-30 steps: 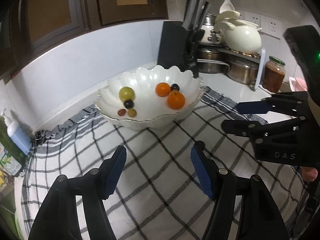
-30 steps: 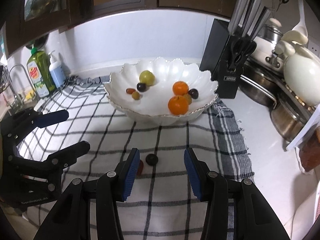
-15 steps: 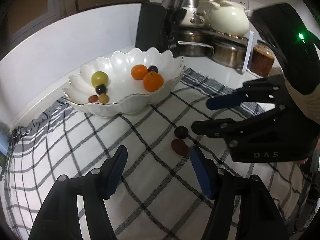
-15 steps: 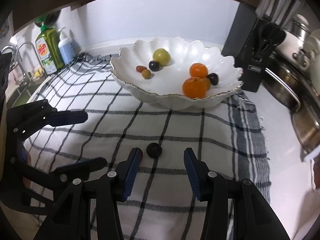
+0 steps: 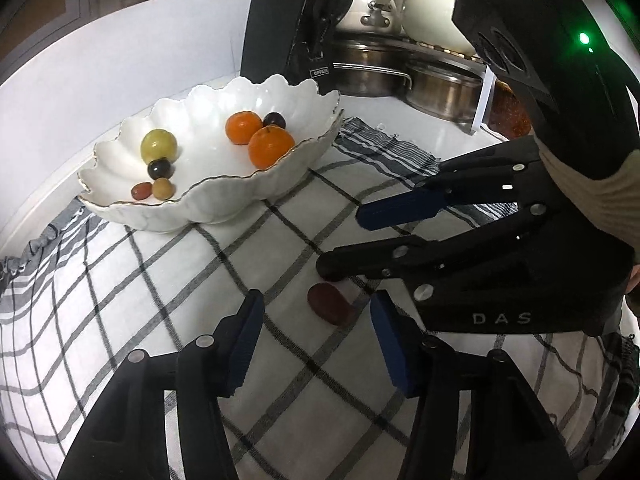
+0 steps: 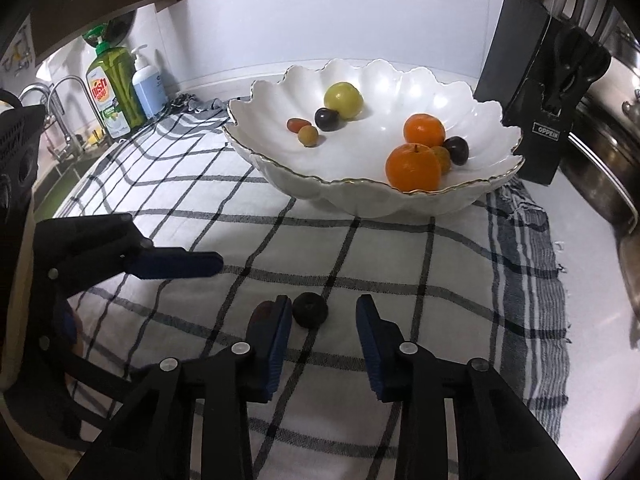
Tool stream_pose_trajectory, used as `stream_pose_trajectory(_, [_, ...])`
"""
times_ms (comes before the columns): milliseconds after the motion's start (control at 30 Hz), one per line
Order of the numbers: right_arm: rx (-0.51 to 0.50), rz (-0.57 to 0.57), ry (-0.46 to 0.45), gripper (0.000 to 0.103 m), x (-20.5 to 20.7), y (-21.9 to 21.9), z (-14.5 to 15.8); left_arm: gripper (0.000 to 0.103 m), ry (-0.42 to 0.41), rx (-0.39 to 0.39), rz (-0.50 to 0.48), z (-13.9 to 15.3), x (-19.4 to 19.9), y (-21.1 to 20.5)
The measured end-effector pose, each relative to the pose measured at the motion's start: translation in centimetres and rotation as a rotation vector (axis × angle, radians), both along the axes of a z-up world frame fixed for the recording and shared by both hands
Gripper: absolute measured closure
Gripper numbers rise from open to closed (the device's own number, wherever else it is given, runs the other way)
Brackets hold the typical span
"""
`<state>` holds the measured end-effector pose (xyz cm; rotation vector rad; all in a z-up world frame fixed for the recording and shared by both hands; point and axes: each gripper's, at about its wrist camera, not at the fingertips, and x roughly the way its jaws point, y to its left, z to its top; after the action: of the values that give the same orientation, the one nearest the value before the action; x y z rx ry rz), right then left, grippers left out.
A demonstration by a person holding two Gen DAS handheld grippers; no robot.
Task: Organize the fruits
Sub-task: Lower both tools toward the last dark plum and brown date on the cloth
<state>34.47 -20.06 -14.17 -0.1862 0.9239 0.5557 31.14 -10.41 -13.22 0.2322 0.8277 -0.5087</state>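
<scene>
A kitchen counter is seen, covered by a white cloth with a black and grey check pattern [image 6: 400, 248], backed by a pale wall. A white scalloped ceramic bowl with a gilt rim [image 6: 472, 200] is set on the cloth toward the wall. Inside the bowl are recorded two round orange tangerines [image 6: 414, 168], a yellow-green round fruit [image 6: 343, 100], two dark purple grapes [image 6: 327, 119], a small red oblong fruit [image 6: 299, 124] and a small tan round fruit [image 6: 308, 135]. A black knife block [image 6: 532, 92] is placed just beside the bowl, with stainless steel pots [image 5: 440, 84] further along the counter. A green dish-soap bottle [image 6: 114, 92] and a blue pump bottle [image 6: 148, 84] are noted near a chrome tap [image 6: 68, 104]. On the cloth, well apart from the bowl, two loose fruits are found: a dark round wrinkled fruit [image 6: 310, 309] and a dark red oblong fruit [image 5: 329, 303], lying just beside one another. The right gripper [image 6: 323, 332] is held low over the cloth with its blue-padded jaws spread wide; the dark round fruit lies between them, close to the left pad, not clamped. The left gripper [image 5: 316, 340] is likewise held with jaws wide apart, and the dark red oblong fruit is seen between its tips, ungripped.
</scene>
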Motion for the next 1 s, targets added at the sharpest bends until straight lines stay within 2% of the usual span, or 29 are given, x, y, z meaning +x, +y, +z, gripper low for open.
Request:
stream_pose_trajectory(100, [0.006,0.004,0.010,0.072,0.2,0.0,-0.2,0.052,0.004,0.002,-0.006,-0.1,0.3,-0.3])
stream_pose_trajectory(267, [0.025,0.026,0.036,0.073,0.6,0.0,-0.6,0.056,0.013,0.015,-0.019,-0.6,0.7,-0.8])
stream_pose_trajectory(400, [0.011,0.036,0.055,0.073,1.0,0.4,-1.2,0.069,0.036,0.021,-0.024,-1.2,1.1,-0.8])
stream_pose_trajectory(533, [0.015,0.033,0.067,0.074,1.1,0.4,-1.6,0.077,0.049,0.009,-0.029,-1.5,1.1,-0.8])
stream_pose_trajectory(700, [0.030,0.034,0.090,0.083,1.2,0.7,-1.8,0.079,0.042,0.005,-0.033,-1.5,1.1,-0.8])
stream_pose_trajectory(833, [0.030,0.018,0.080,0.084,1.0,0.8,-1.7,0.080,0.038,-0.001,-0.031,-1.4,1.0,-0.5])
stream_pose_trajectory(1000, [-0.001,-0.063,0.030,0.084,0.0,0.3,-1.2,0.080,0.029,-0.009,-0.011,-1.1,0.8,0.3])
